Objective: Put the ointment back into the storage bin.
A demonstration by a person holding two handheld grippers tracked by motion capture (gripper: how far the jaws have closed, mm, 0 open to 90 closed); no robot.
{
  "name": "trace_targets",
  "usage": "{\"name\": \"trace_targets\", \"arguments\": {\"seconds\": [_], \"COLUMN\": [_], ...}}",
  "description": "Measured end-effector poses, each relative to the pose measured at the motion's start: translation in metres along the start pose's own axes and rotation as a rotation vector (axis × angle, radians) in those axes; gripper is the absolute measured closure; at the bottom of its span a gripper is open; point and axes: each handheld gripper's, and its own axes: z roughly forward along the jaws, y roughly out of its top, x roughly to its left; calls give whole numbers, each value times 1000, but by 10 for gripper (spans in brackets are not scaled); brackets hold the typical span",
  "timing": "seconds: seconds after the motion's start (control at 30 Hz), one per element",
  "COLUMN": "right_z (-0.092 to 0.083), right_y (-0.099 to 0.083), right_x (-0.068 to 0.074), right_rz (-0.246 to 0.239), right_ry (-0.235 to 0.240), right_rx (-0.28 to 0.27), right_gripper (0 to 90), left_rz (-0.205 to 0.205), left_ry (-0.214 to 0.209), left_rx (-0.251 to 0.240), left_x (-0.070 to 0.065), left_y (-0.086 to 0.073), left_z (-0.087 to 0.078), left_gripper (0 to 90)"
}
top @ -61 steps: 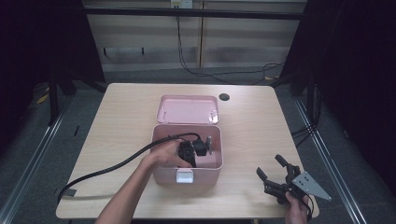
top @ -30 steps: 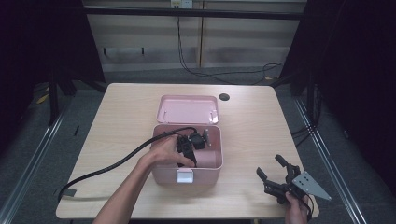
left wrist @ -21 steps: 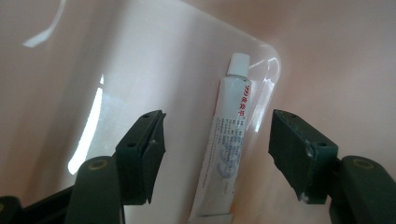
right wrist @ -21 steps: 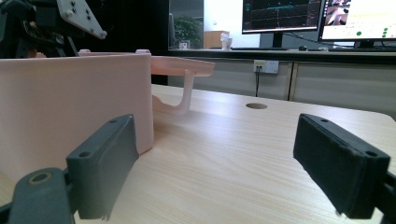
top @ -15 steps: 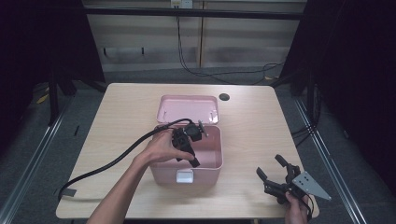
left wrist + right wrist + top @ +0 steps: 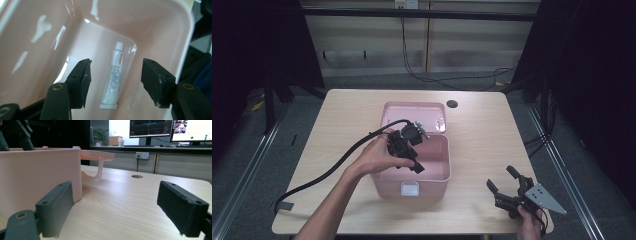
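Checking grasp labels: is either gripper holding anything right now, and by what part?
Nothing is held. The left gripper is open above the white tube lying in the pink box; its jaws have just been closing. The right gripper is open, empty.

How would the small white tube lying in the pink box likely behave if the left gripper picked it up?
The white tube looks thin and soft-walled, so it would probably dent under the pads and feel light. Its flat crimped end rests on the floor of the pink box, so it seems unlikely to roll far. Its skin looks glossy, so it may slip between the open jaws of the left gripper.
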Motion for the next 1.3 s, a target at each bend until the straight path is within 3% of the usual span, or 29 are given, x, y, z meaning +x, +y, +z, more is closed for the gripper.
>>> {"name": "trace_targets", "arguments": {"seconds": [0.1, 0.2, 0.27, 0.37, 0.53, 0.77, 1.23, 1.3], "right_z": [0, 0, 0, 0, 0, 0, 0, 0], "right_y": [0, 0, 0, 0, 0, 0, 0, 0], "right_x": [0, 0, 0, 0, 0, 0, 0, 0], "right_rz": [-1, -1, -2, -2, -4, -4, -4, -5], "right_ry": [-4, -5, -5, -4, -8, -8, -11, -12], "right_rx": [1, 1, 0, 1, 2, 0, 0, -1], "right_gripper": [128, 128, 128, 129, 128, 128, 128, 128], "left_rz": [7, 21, 8, 11, 0, 24, 0, -16], "left_ry": [5, 12, 14, 30, 35, 54, 90, 100], "left_rx": [-17, 1, -5, 36, 42, 48, -46, -84], "left_x": [-6, -10, -11, -10, -8, -13, -17, -19], "left_y": [-2, -5, -11, -17, -27, -37, -81, -89], "left_z": [-5, -7, -11, -16, -30, -57, -94, -94], "left_gripper": [420, 421, 430, 448, 449, 447, 380, 346]}}
